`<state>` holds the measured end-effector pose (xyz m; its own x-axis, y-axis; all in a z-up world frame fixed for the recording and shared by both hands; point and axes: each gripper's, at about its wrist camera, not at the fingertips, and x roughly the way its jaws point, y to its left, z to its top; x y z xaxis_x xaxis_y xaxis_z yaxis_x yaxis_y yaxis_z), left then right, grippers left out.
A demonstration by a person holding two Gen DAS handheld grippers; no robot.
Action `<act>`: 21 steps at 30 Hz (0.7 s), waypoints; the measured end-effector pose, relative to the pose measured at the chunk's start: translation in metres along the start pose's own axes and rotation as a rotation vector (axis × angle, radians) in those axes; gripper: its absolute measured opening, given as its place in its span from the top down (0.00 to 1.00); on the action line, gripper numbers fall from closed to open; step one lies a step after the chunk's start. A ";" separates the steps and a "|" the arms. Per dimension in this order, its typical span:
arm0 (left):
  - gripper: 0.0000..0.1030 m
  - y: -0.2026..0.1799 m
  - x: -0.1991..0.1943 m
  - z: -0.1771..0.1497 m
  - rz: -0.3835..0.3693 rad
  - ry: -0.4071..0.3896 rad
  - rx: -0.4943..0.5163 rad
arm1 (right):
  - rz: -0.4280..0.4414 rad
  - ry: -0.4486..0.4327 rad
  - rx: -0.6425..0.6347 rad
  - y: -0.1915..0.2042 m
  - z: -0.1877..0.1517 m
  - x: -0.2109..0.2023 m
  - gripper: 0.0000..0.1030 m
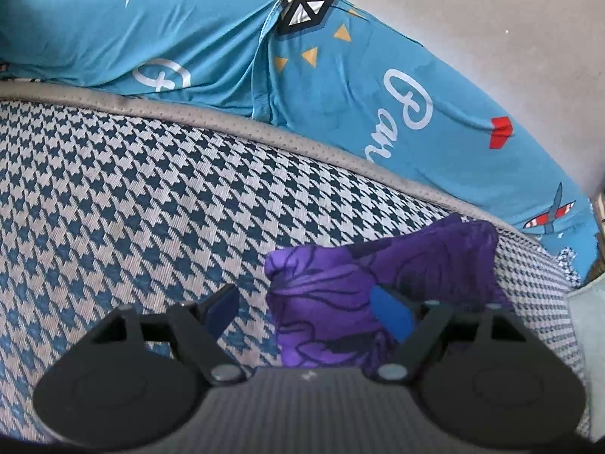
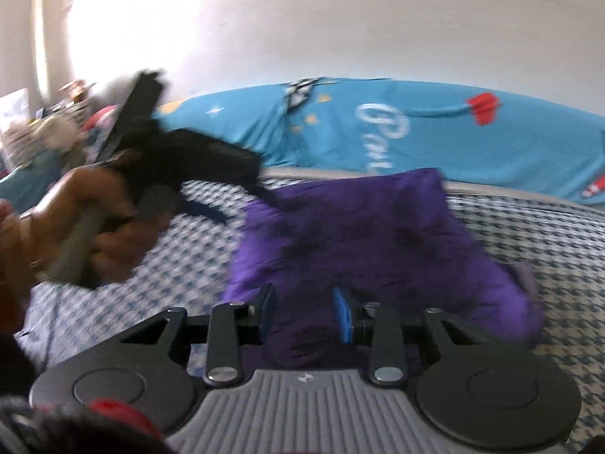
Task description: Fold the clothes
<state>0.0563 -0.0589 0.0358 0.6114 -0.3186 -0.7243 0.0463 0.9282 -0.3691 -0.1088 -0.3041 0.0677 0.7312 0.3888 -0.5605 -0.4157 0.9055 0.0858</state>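
Observation:
A purple garment with dark line print lies folded on the houndstooth bed cover. In the left wrist view my left gripper is open. Its right blue pad sits over the cloth's left part and its left pad over bare cover. In the right wrist view the purple garment is a rough square ahead. My right gripper is open just above its near edge, nothing pinched. A hand holds the blurred left gripper at the garment's far left corner.
A long blue printed pillow with white script lies along the far edge of the bed against a pale wall. Piled clutter sits at the far left. Houndstooth cover stretches right of the garment.

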 end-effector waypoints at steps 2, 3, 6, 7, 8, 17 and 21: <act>0.23 -0.001 0.004 -0.001 0.015 -0.003 0.015 | 0.034 0.021 -0.025 0.009 -0.004 0.006 0.69; 0.23 -0.001 0.007 -0.002 0.022 -0.005 0.021 | 0.048 0.032 -0.040 0.014 -0.006 0.010 0.69; 0.23 0.002 0.016 -0.001 0.057 -0.009 0.029 | 0.084 0.072 -0.083 0.028 -0.014 0.020 0.69; 0.23 0.003 0.019 0.000 0.069 -0.012 0.033 | 0.081 0.094 -0.096 0.031 -0.017 0.025 0.69; 0.23 0.003 0.022 0.000 0.082 -0.014 0.036 | 0.078 0.115 -0.109 0.034 -0.020 0.029 0.69; 0.22 0.006 0.042 0.002 0.118 -0.007 0.040 | 0.062 0.171 -0.185 0.041 -0.037 0.041 0.67; 0.18 0.007 0.044 0.003 0.121 0.001 0.038 | 0.077 0.193 -0.201 0.042 -0.037 0.038 0.67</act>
<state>0.0854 -0.0654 0.0031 0.6135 -0.2041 -0.7628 0.0025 0.9665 -0.2566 -0.1186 -0.2574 0.0194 0.5851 0.3984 -0.7063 -0.5788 0.8153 -0.0196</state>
